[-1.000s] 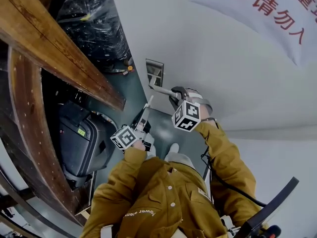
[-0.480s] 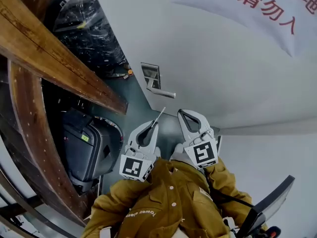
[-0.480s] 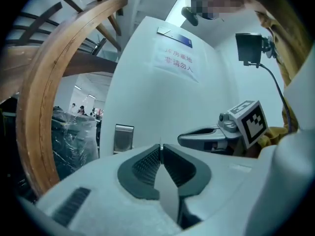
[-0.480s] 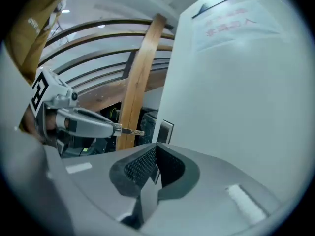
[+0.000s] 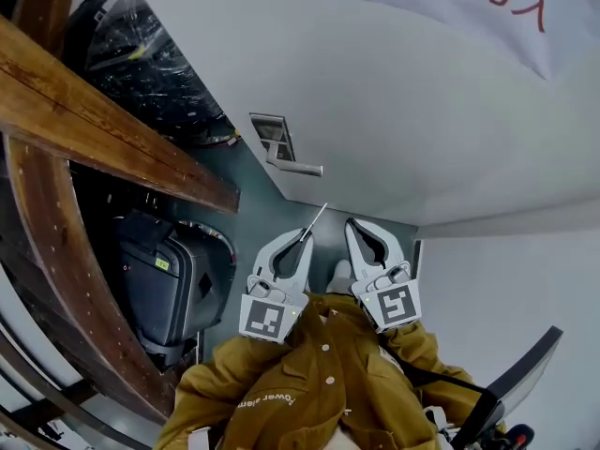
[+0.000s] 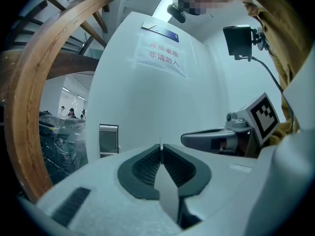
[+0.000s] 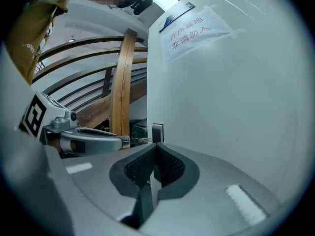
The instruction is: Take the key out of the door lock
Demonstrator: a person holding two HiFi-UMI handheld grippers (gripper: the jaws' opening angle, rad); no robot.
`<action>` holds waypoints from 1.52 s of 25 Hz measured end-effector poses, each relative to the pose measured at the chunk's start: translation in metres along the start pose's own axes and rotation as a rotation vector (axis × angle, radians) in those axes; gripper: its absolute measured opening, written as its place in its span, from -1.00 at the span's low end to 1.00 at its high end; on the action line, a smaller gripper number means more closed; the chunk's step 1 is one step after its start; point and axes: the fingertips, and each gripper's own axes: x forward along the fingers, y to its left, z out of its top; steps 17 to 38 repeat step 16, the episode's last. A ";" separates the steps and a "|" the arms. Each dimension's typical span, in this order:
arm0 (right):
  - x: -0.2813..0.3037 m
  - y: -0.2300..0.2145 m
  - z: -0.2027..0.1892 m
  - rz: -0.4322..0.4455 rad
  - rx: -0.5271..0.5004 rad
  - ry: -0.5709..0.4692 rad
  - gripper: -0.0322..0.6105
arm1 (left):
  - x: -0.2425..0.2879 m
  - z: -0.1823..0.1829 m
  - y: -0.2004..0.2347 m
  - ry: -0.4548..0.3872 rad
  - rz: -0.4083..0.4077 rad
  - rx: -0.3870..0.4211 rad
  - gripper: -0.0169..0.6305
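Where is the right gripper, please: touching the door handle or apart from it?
Apart. The head view shows a clear gap between the shut right gripper and the door handle.

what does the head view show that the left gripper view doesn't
Only the head view: the door handle, the black case and the person's yellow jacket.
Only the left gripper view: distant people at far left, and a black device with a cable, upper right.
Both: the lock plate, the red-lettered sign, the shut right hand-held gripper, and the key pinched in the left hand-held gripper, clear of the lock.
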 end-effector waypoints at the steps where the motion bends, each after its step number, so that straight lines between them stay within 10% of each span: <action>1: 0.000 0.000 0.001 0.003 0.001 -0.009 -0.89 | 0.001 -0.002 0.000 0.003 -0.002 0.000 -0.88; 38: 0.001 -0.001 0.003 0.007 -0.001 -0.024 -0.89 | 0.000 -0.008 -0.004 0.015 -0.003 0.002 -0.88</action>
